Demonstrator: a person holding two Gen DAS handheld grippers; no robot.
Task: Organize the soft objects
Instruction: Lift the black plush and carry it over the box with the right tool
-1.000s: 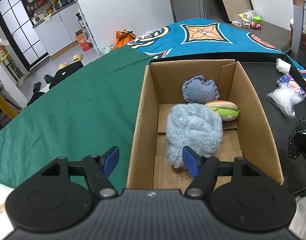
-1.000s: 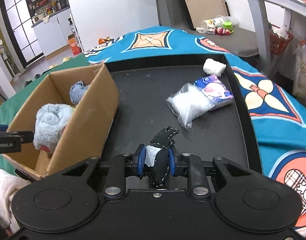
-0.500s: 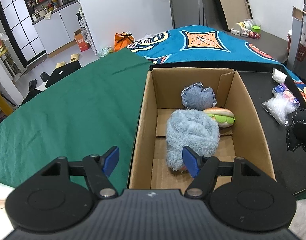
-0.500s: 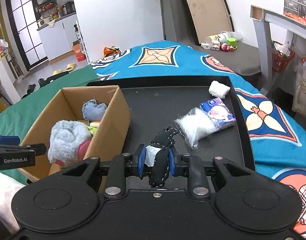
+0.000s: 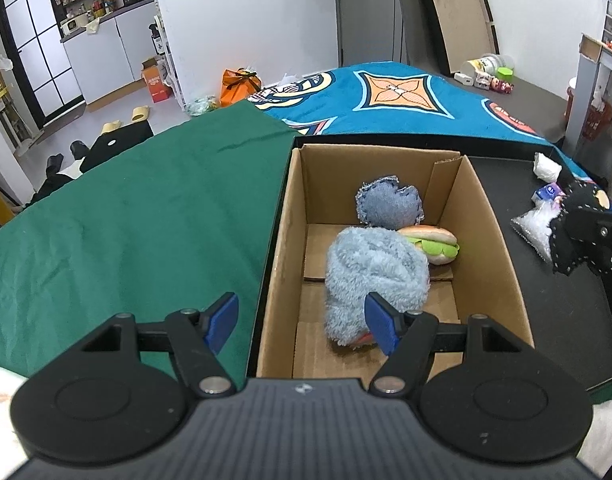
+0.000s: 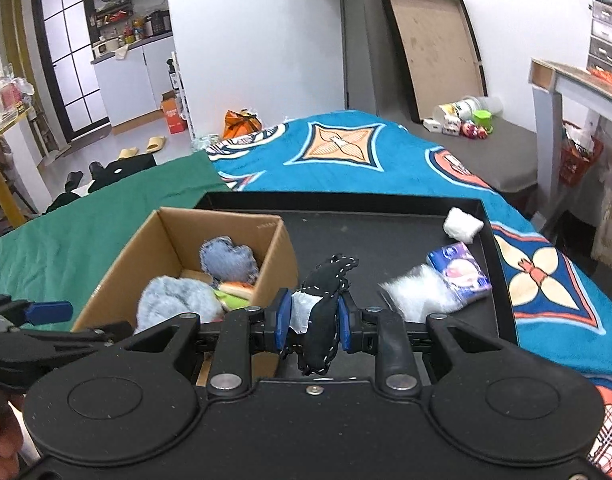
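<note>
A cardboard box [image 5: 486, 216] [image 6: 126, 256] stands on the left of a black tray [image 6: 386, 232]. Inside lie a fluffy light-blue plush [image 5: 376, 268] [image 6: 174, 304], a denim heart cushion [image 5: 388, 206] [image 6: 226, 260] and a soft hotdog toy [image 5: 432, 240] [image 6: 236, 292]. My right gripper [image 6: 312, 322] is shut on a black stitched plush [image 6: 324, 312] [image 5: 578, 224], held above the tray just right of the box. My left gripper [image 5: 302, 320] is open and empty over the box's near left wall.
On the tray's right lie a clear plastic bag [image 6: 420, 294] [image 5: 536, 226], a purple tissue pack [image 6: 458, 272] and a white wad [image 6: 462, 226]. Green cloth [image 5: 126, 220] covers the surface at left, blue patterned cloth [image 6: 346, 152] behind.
My right gripper has risen and moved left toward the box with the black plush. My left gripper has drawn back slightly and stays open.
</note>
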